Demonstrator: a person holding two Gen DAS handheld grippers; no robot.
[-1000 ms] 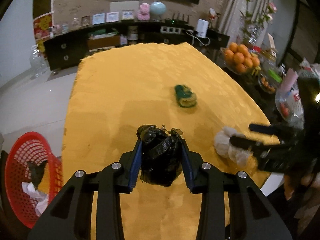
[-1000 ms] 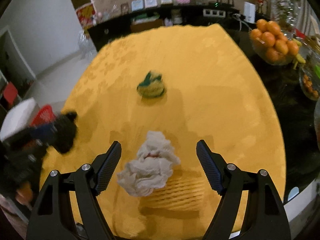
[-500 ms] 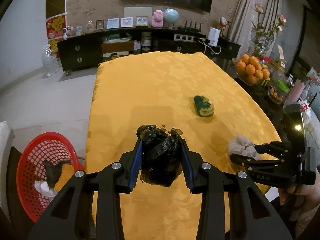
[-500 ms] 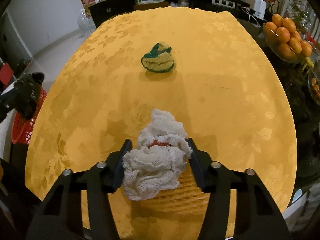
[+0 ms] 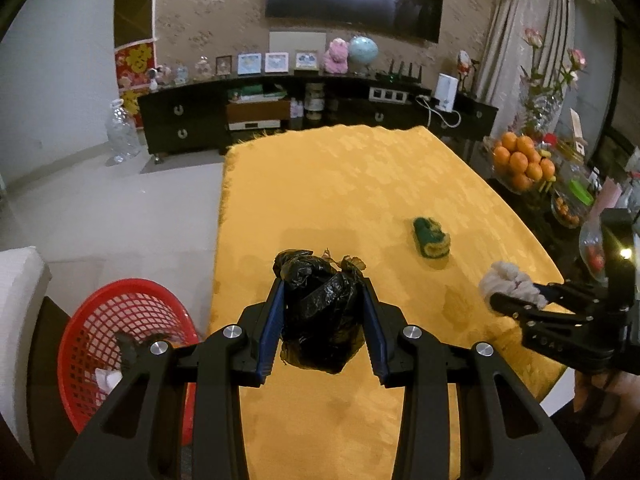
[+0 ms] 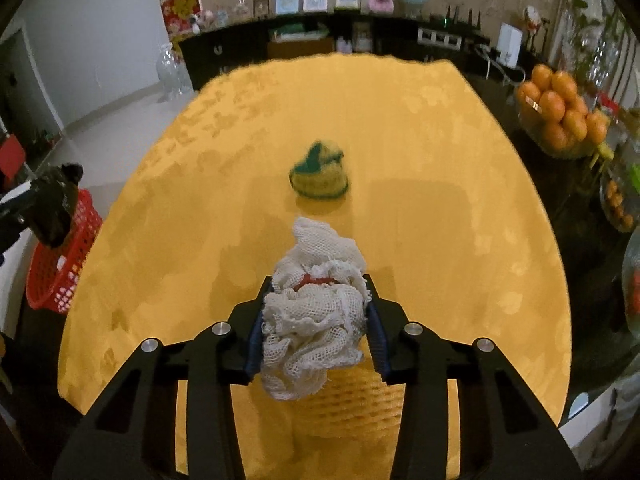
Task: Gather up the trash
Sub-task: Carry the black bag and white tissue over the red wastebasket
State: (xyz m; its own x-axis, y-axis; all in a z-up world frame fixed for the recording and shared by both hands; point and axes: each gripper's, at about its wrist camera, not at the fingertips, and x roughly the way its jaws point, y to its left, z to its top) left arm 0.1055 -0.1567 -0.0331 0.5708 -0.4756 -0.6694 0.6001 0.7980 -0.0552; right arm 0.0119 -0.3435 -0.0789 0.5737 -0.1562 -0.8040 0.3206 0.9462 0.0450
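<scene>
Trash: one black bag [image 5: 320, 312] pinched in the left gripper [image 5: 323, 334], one white net [image 6: 314, 316] with the right gripper [image 6: 316, 330] closing on it, one sponge [image 6: 319, 176] farther off on the table [image 6: 440, 160], one red basket [image 5: 120, 320] at left.

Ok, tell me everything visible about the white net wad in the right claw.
The white net wad is crumpled foam mesh netting, soft and ruffled, with a bit of red showing at its middle. The right claw is closing on it, blue pads pressing both sides. It sits above the yellow tablecloth, over a ribbed yellow patch.
</scene>
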